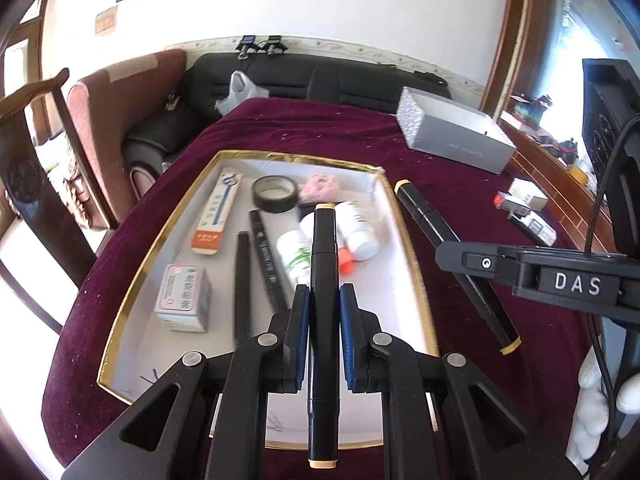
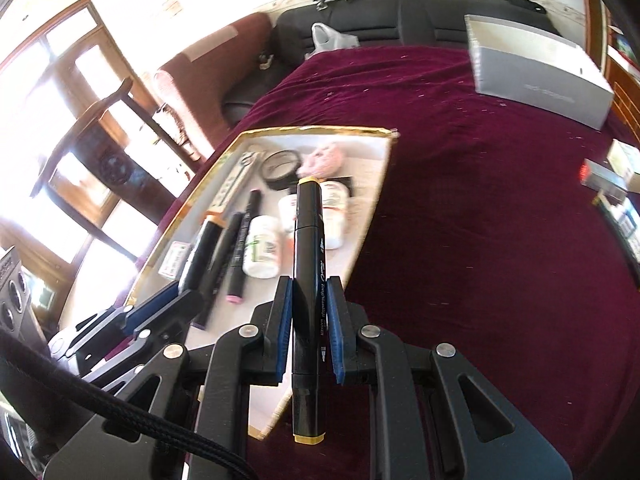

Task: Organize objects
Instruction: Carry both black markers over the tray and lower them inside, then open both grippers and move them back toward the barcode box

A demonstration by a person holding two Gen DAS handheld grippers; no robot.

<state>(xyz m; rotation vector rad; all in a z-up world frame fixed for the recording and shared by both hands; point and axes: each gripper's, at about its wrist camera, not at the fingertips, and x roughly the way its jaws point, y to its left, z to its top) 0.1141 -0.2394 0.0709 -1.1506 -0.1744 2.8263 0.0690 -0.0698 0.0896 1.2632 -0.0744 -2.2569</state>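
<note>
Your left gripper [image 1: 324, 304] pinches a black marker with a peach cap [image 1: 323, 280] between its blue pads, held above the tray [image 1: 168, 224]. Your right gripper [image 2: 308, 300] pinches a second black marker with a yellow cap [image 2: 308, 248], held over the tray's right edge. The tray is a shallow white cardboard box with a gold foil rim, resting on a maroon velvet cloth [image 1: 320, 132] that covers the desk. Tray contents: a long narrow white carton [image 1: 216, 212], a roll of dark tape [image 1: 275, 194], a pink fluffy item [image 1: 319, 186], white plastic bottles [image 1: 294, 254] lying on their sides, a small orange cap [image 1: 345, 260], two dark markers [image 1: 256, 264] lying loose, and a small grey-and-red printed box [image 1: 184, 296]. A grey rectangular box [image 1: 456, 132] sits at the cloth's far right, apart from the tray. Small packets [image 1: 524, 200] at the right edge are too blurred to identify. The markers partly hide the bottles.
</note>
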